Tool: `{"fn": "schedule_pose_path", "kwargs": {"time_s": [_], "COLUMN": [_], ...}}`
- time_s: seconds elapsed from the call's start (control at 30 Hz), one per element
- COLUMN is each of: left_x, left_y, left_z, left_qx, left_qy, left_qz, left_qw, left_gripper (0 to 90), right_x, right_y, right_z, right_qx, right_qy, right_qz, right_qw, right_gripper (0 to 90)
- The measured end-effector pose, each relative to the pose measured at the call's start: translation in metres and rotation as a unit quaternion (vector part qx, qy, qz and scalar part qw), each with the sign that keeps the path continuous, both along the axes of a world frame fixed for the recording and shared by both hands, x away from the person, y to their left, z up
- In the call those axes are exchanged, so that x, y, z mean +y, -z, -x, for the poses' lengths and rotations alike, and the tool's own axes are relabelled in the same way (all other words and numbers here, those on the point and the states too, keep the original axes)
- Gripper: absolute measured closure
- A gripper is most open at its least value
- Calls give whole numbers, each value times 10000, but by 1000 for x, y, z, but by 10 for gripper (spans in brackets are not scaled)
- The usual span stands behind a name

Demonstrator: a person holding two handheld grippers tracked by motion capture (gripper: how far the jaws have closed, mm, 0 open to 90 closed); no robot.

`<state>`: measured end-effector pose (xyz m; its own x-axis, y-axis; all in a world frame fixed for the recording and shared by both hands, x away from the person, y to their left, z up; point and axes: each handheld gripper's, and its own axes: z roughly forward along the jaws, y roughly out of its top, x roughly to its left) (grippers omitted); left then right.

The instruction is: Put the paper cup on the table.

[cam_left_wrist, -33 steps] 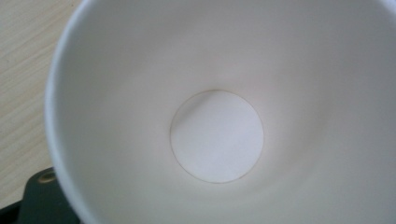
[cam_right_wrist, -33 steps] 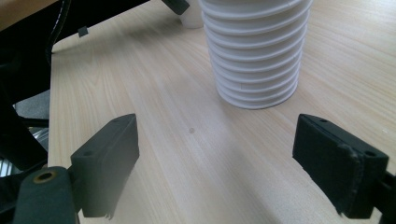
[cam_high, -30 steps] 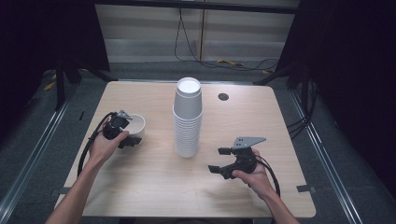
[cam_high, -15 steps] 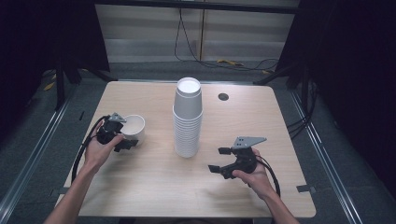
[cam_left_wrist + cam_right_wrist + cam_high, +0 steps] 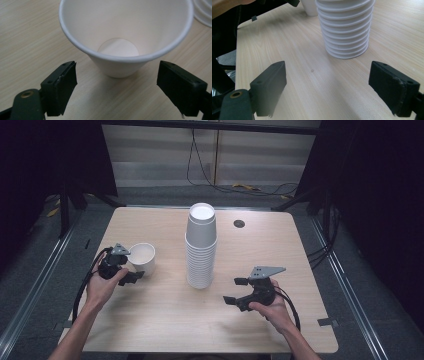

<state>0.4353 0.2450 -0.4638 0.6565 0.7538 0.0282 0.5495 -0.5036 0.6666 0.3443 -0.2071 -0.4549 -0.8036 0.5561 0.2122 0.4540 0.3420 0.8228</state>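
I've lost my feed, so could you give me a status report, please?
Left gripper open, pads clear of single cup. Right gripper open, empty, facing cup stack. Single cup upright on table. Nothing in the way.

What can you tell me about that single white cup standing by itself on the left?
The single cup is plain white, paper by its look, tapering down from a rolled rim to a round flat bottom. It is empty and stands upright, mouth up, on the wooden table, left of the tall cup stack and apart from it. The left tongs face it, open, not gripping it.
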Motion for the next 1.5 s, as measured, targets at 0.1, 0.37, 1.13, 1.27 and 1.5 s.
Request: {"fn": "schedule_pose_path", "kwargs": {"time_s": [0.1,0.37,1.13,1.27,1.5], "left_x": [1,3,-31,-41,-52], "left_y": [-3,-6,-10,-7,-9], "left_z": [5,19,78,89,105], "left_qx": [-101,-192,-585,-543,-625], "left_qy": [19,13,189,366,620], "left_qz": [117,663,1046,1167,1241], "left_qw": [9999,9976,9926,9910,9884], "left_gripper": [161,158,162,162,160], "right_x": [0,-1,-11,-13,-20], "right_y": [0,-1,-12,-11,-7], "right_z": [1,2,19,25,30], "right_qx": [-16,-28,-145,-190,-41], "right_qy": [-2,39,444,474,739], "right_qz": [11,-10,-161,-114,-287], "right_qw": [10000,10000,9988,9986,9968], "right_gripper": [148,152,150,148,147]}}
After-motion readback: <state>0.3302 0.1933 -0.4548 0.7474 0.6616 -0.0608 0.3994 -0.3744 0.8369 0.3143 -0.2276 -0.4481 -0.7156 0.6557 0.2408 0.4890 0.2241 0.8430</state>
